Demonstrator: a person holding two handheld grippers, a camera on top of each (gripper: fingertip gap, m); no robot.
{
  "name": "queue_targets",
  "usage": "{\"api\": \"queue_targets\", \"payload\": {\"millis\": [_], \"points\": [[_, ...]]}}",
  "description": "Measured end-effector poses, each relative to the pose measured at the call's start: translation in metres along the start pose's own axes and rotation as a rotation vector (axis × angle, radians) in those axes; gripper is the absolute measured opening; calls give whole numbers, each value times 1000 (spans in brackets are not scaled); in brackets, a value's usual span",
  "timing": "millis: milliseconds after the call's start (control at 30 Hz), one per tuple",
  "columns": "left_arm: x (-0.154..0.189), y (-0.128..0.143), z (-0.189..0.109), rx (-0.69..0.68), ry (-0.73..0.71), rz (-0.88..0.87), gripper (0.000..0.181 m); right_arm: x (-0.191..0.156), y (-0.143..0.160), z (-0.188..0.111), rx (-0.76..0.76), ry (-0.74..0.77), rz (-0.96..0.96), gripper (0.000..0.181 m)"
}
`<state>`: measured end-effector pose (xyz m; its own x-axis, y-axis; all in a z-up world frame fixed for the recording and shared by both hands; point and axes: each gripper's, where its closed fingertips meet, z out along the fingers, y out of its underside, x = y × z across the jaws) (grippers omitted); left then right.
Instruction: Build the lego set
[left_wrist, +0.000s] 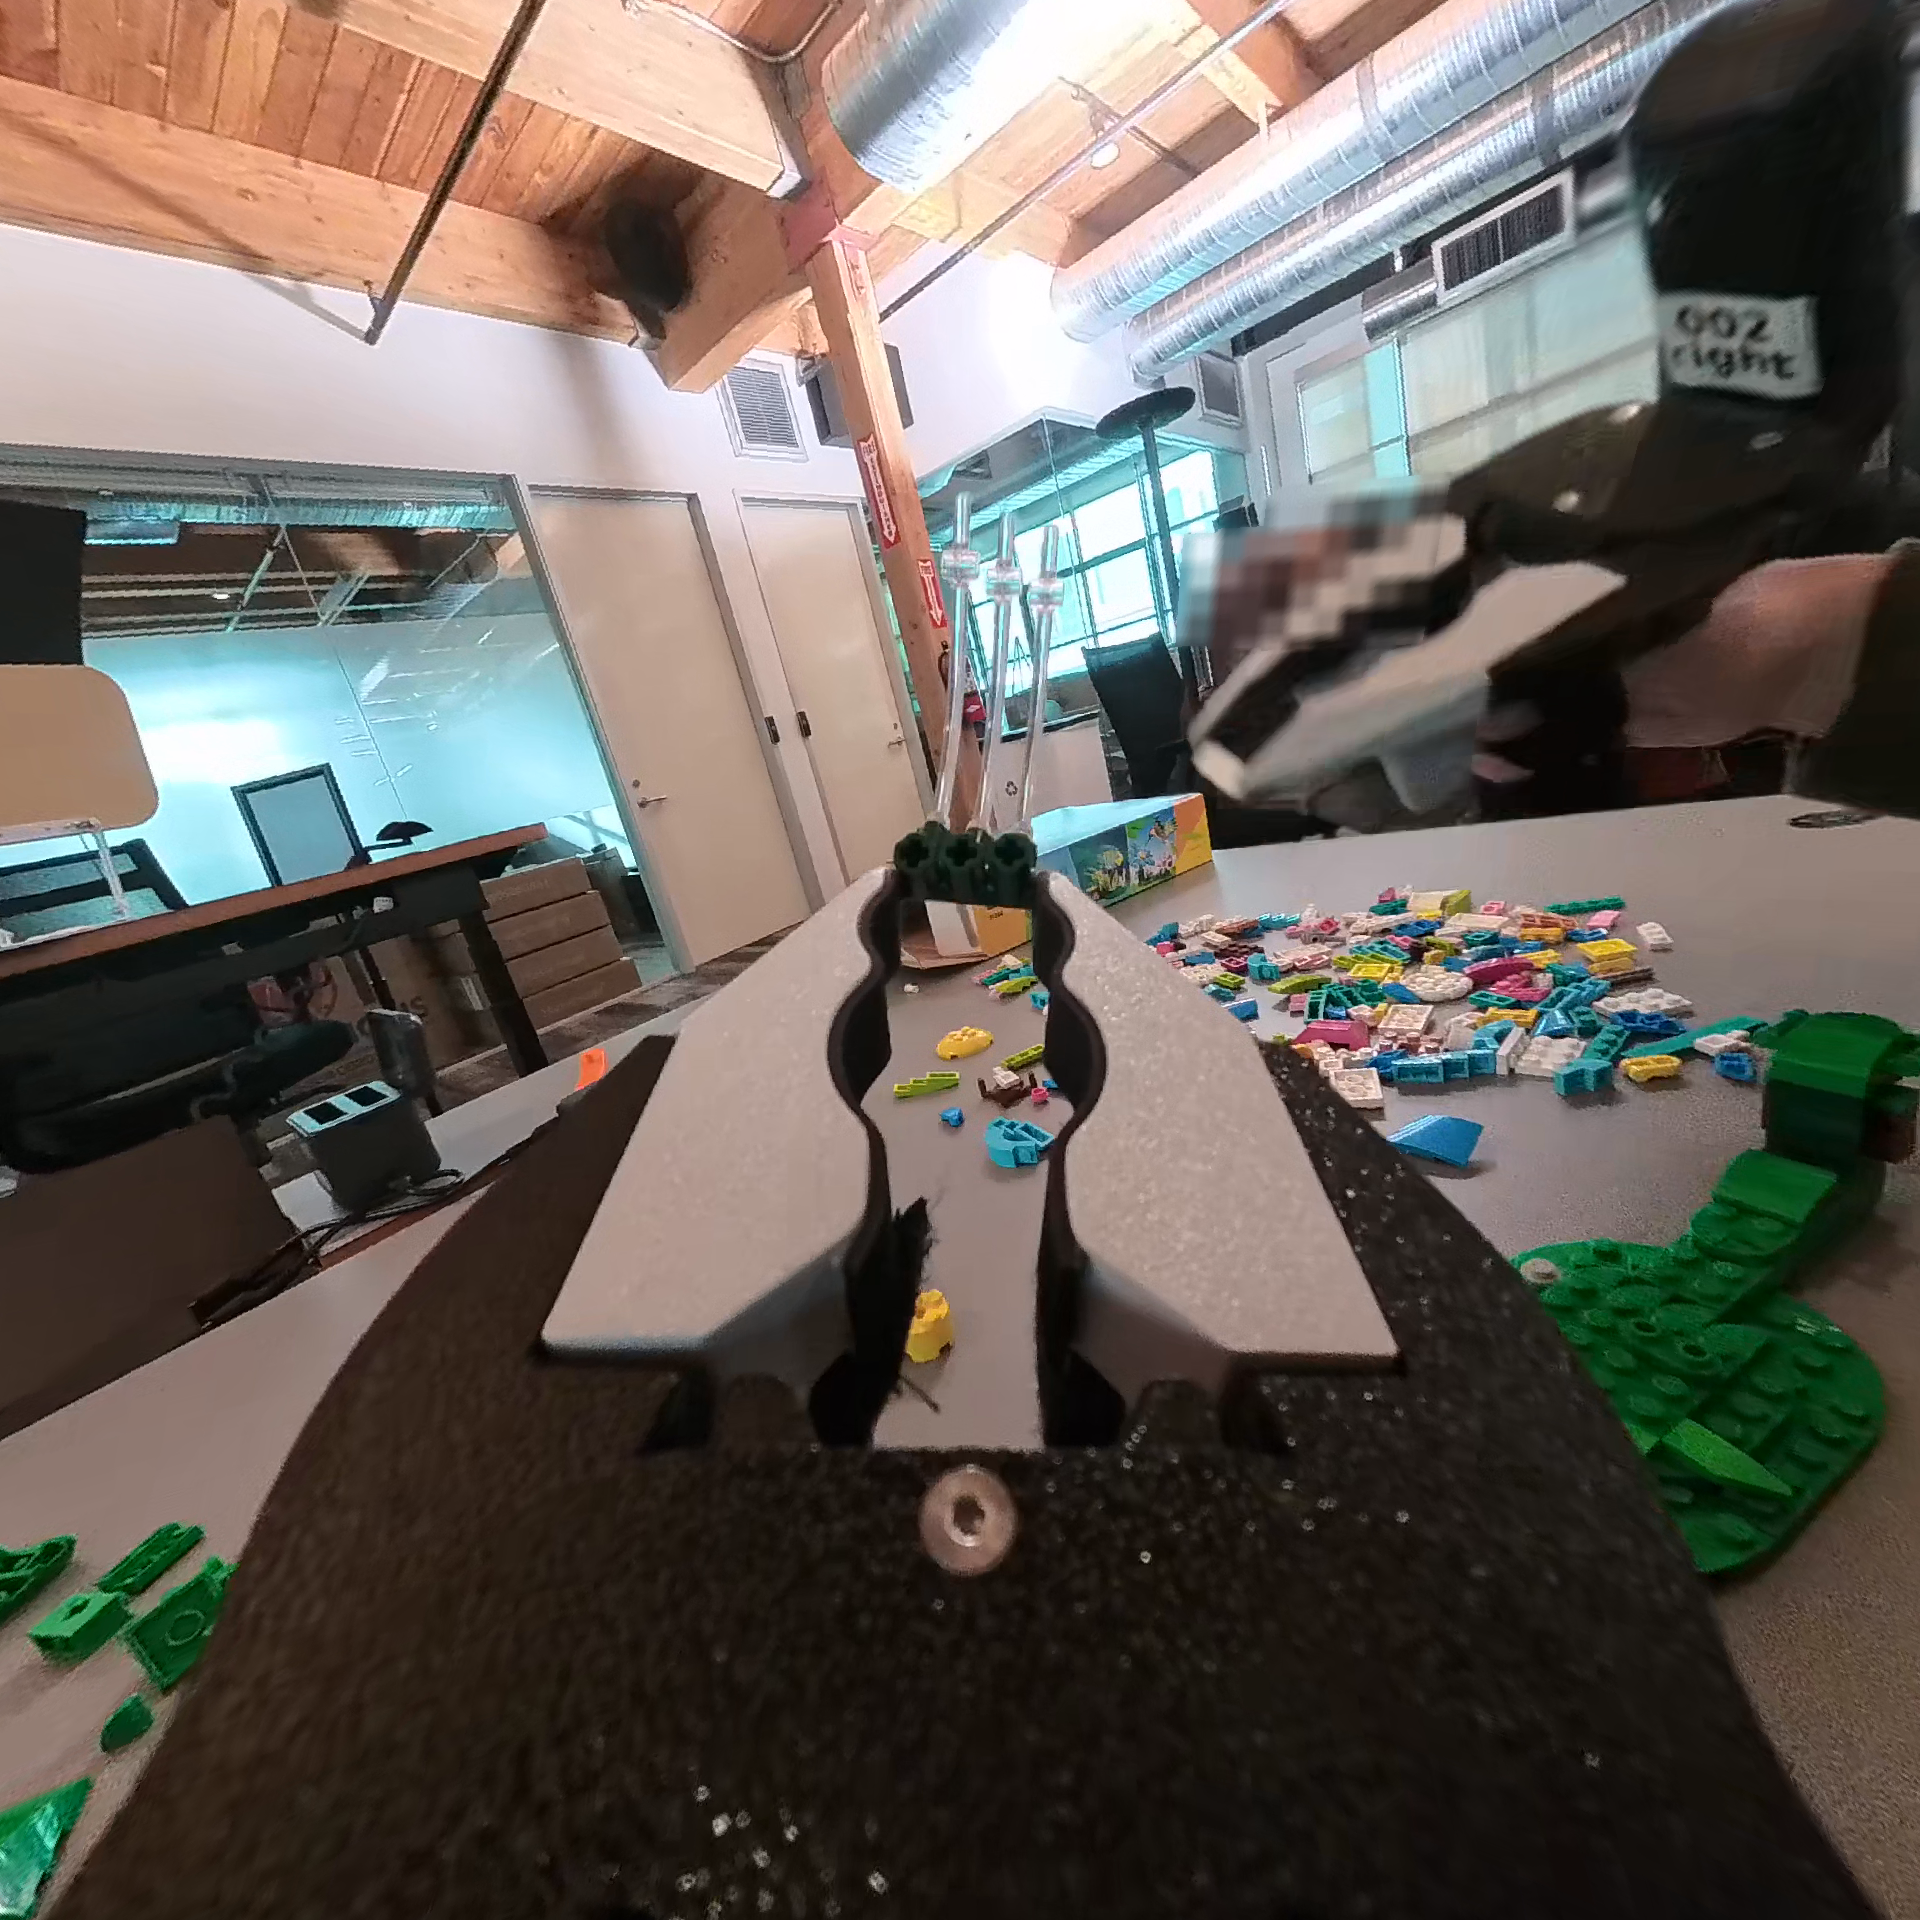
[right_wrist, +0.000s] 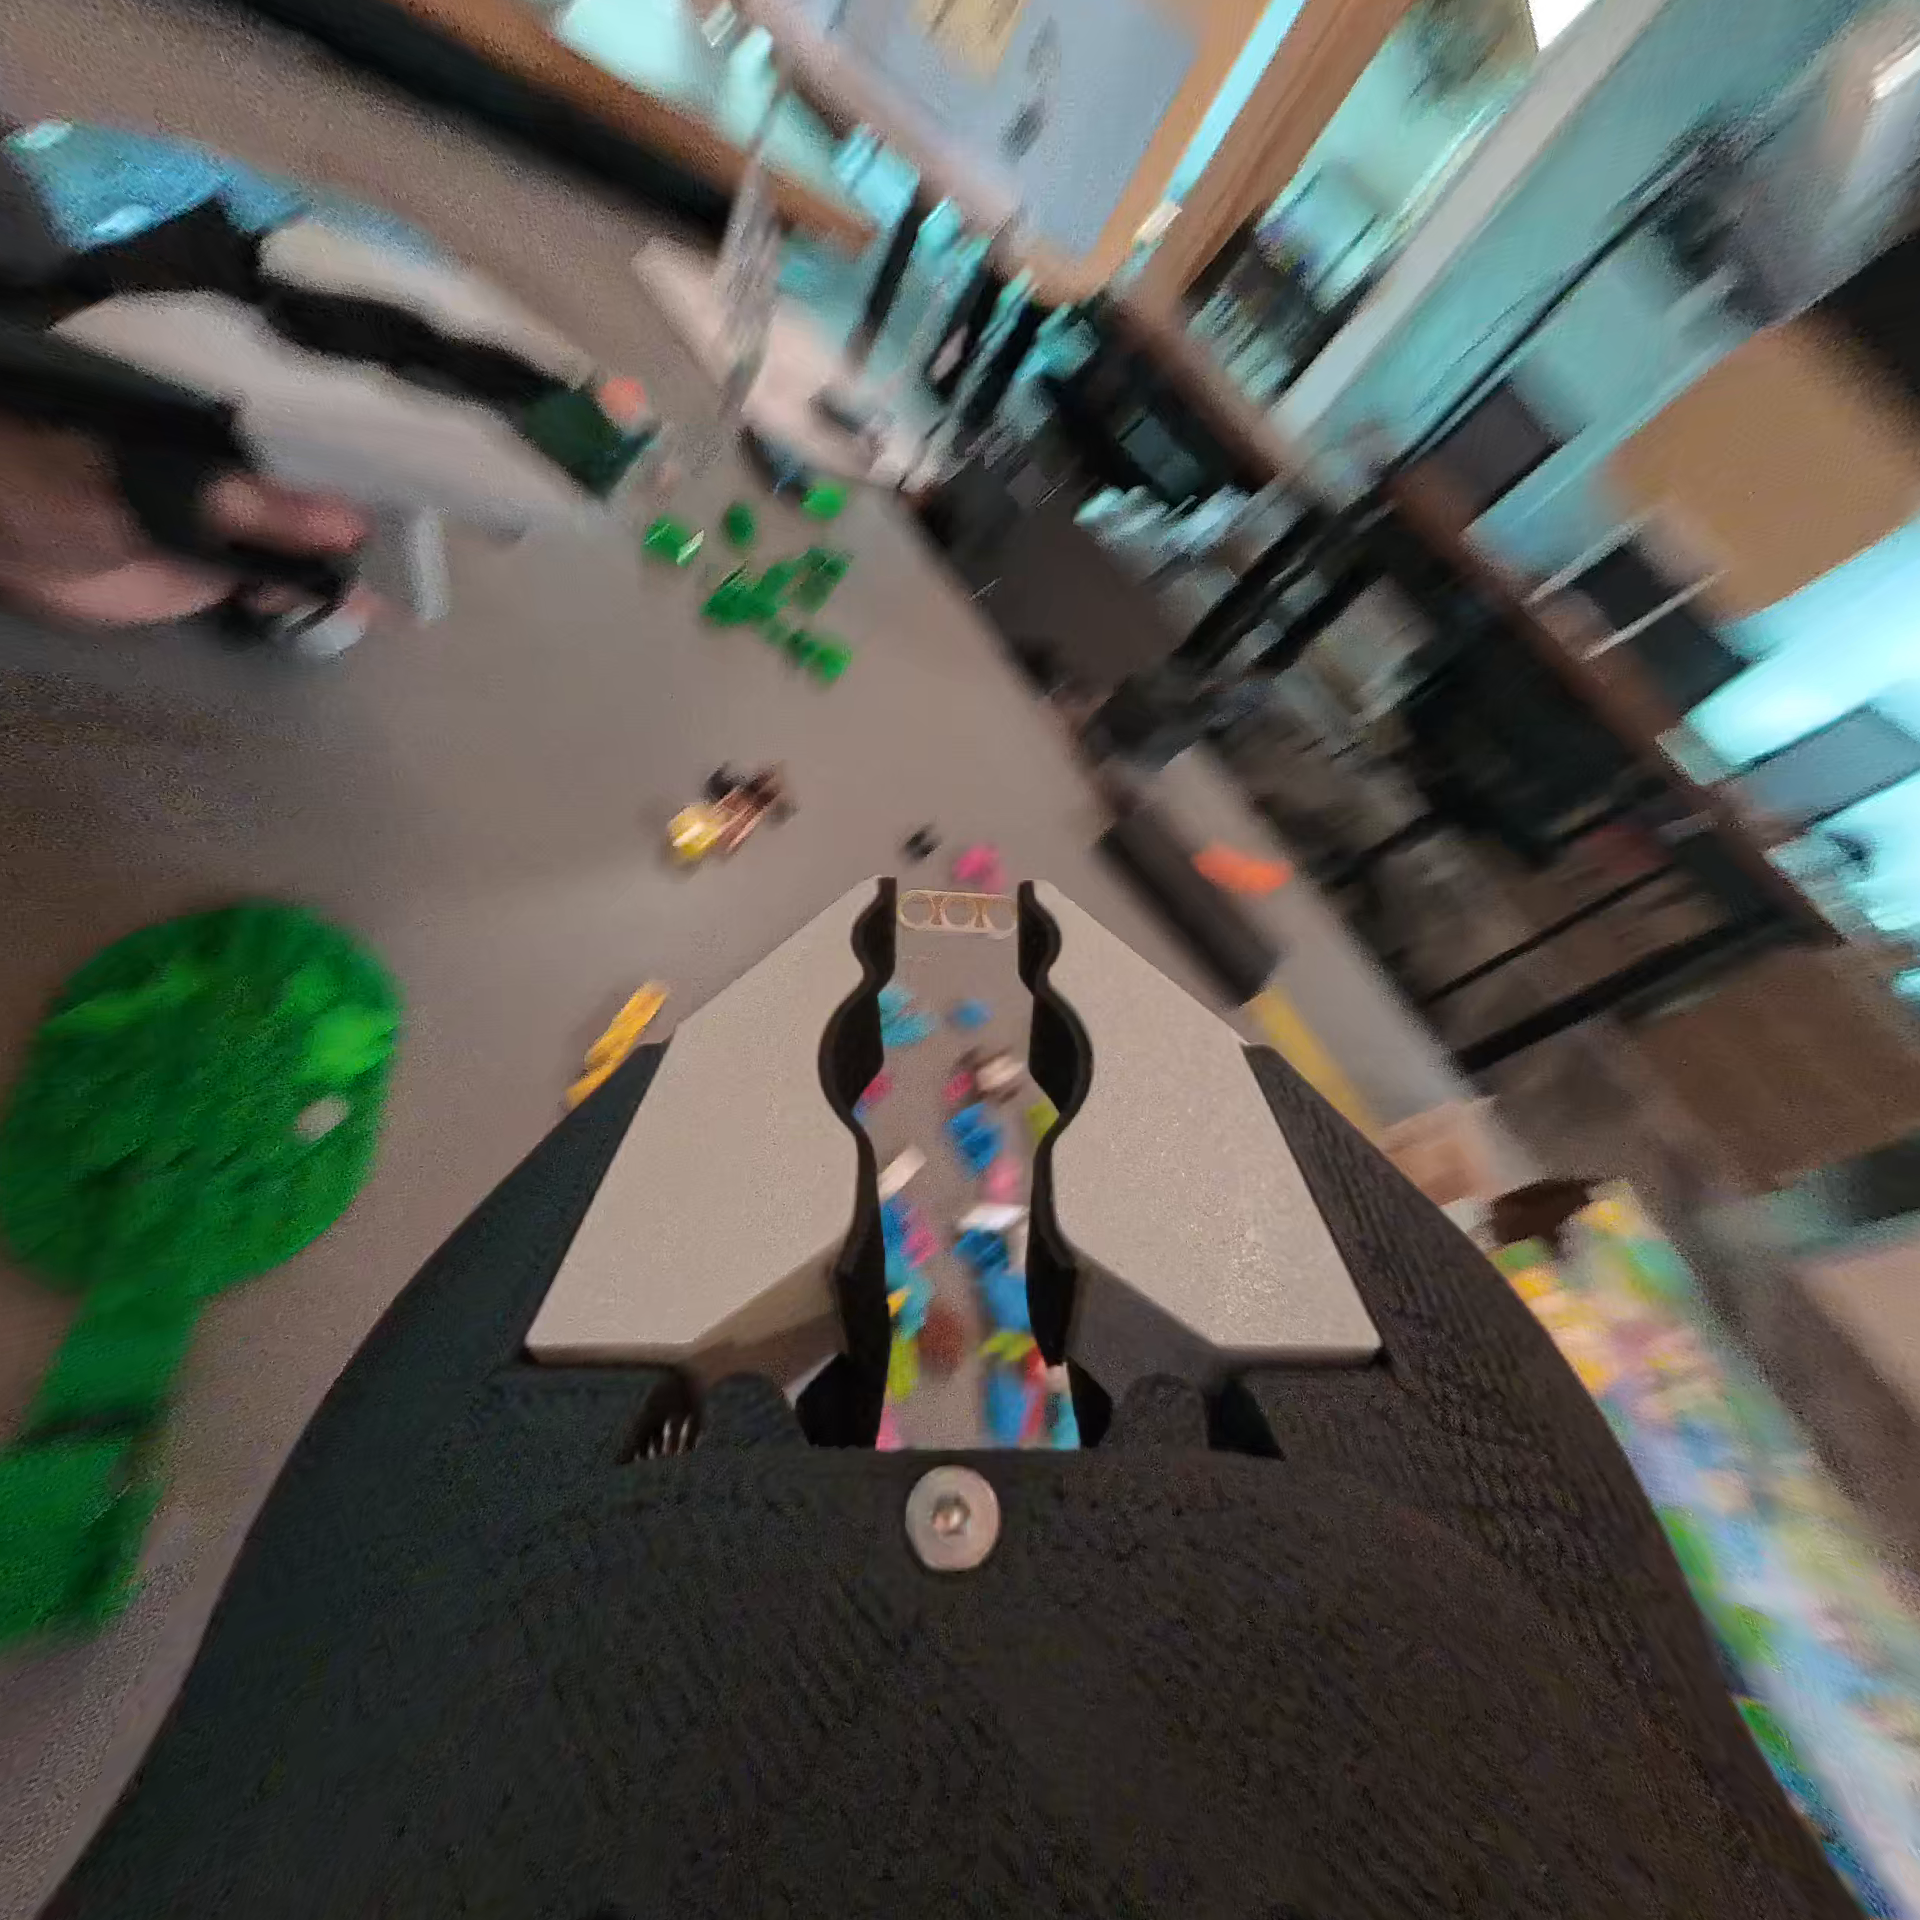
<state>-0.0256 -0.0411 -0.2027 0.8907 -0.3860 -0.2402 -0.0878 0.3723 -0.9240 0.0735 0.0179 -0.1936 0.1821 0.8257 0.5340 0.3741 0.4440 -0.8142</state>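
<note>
Your grey table (left_wrist: 1455, 862) carries everything, and the one container on it is the printed set box (left_wrist: 1127, 847) lying near the far edge; its end flap faces you, but what is inside cannot be made out

Toward the table's right edge sits the green build (left_wrist: 1714, 1351): a rounded green baseplate with a stepped green strip rising from it toward a green top. In your right wrist view it shows only as a blurred green shape (right_wrist: 187, 1101) at the left. Between the build and the box spreads the loose brick pile (left_wrist: 1455, 987), a mix of blue, pink, yellow, white and lime pieces. A few green bricks (left_wrist: 114, 1621) lie by the near left corner, and a single yellow piece (left_wrist: 928, 1325) sits on the table below your left tool

Your left gripper (left_wrist: 964, 868) is lifted off the table, its jaws drawn close and clamped at the tips on a dark green brick (left_wrist: 964, 857). Three clear stems (left_wrist: 1003, 665) stand up out of that brick

Your right gripper (right_wrist: 956, 914) is also raised, well apart from the build, over the brick pile. Its jaws are nearly together and pinch a small clear piece (right_wrist: 956, 914) with round rings right at the tips. That view is badly smeared, so the piece's exact form is unclear. From the left wrist view the right tool (left_wrist: 1351, 686) shows blurred at the upper right, above the far side of the table
</note>
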Motion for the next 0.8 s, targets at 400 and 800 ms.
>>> {"api": "queue_targets", "payload": {"millis": [400, 800], "points": [[1, -1, 0, 16, 2, -4, 22, 88, -16, -34, 276, 824, -230, 22], [0, 0, 1, 18, -3, -11, 22, 65, -18, -16, 203, 828, -475, 22]]}}
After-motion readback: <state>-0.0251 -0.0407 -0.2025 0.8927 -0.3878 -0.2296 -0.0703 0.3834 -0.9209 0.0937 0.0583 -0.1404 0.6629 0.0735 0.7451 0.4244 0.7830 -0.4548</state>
